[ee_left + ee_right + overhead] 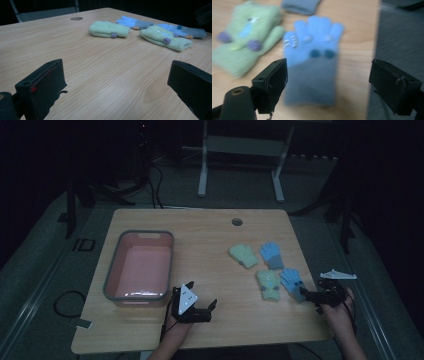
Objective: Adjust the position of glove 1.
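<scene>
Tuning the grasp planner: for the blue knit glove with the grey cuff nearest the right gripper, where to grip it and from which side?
Probably the grey cuff of the blue knit glove, approached from the near table edge. The glove lies flat, cuff toward the right gripper, fingers pointing away. The jaws are open on either side of the cuff. The green knit mitten lies close on one side, so coming in along the glove's length looks safest.
</scene>
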Demonstrator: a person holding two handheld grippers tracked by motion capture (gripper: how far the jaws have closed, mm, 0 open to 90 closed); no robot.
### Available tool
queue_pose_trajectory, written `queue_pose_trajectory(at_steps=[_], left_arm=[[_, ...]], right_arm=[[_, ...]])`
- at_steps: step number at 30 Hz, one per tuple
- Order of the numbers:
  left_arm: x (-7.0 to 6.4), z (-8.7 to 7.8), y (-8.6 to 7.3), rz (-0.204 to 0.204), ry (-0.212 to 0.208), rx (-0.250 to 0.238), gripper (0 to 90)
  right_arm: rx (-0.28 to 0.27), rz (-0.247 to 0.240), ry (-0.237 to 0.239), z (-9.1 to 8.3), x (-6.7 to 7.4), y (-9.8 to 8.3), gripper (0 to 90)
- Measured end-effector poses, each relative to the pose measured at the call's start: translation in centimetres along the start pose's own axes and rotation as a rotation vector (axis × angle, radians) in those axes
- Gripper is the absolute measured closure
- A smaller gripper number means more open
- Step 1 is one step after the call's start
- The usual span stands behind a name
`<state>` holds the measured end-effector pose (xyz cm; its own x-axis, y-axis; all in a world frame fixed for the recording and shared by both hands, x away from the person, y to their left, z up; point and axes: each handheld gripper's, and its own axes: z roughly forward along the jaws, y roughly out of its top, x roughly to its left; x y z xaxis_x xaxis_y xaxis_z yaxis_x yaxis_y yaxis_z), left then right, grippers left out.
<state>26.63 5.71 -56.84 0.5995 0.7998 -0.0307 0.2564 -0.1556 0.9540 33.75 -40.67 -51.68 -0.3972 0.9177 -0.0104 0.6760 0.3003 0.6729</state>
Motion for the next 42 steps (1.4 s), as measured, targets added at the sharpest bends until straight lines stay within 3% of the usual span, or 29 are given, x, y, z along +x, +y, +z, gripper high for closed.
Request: queue_pose_trajectory(at_steps=[3, 6, 15, 21, 32, 42], left_arm=[[0.0, 0.0, 0.0, -0.002, -0.003, 0.000, 1.5], [0.1, 0.0, 0.0, -0.004, -0.005, -0.001, 1.5], [0.0, 0.0, 0.0, 0.002, -0.005, 0.000, 1.5], [0.0, 0.0, 0.0, 0.001, -0.005, 0.000, 1.5], [0.0, 0.0, 0.0, 0.004, -0.008, 0.000, 1.5], [0.0, 0.0, 0.0, 0.007, -0.009, -0.001, 1.5]], right_arm=[[0.083, 0.032, 0.061, 0.2, 0.0, 1.0, 19.8], [0.104, 0.030, 0.099, 0.2, 0.1, 1.5, 15.2], [0.123, -0.013, 0.079, -0.1, 0.5, 3.2, 16.9], [0.126, -0.011, 0.086, -0.4, 0.4, 4.6, 13.4], [0.106, -0.050, 0.088, 0.3, 1.2, 6.9, 12.2], [0.093, -0.095, 0.086, 0.8, 1.9, 9.7, 18.2]])
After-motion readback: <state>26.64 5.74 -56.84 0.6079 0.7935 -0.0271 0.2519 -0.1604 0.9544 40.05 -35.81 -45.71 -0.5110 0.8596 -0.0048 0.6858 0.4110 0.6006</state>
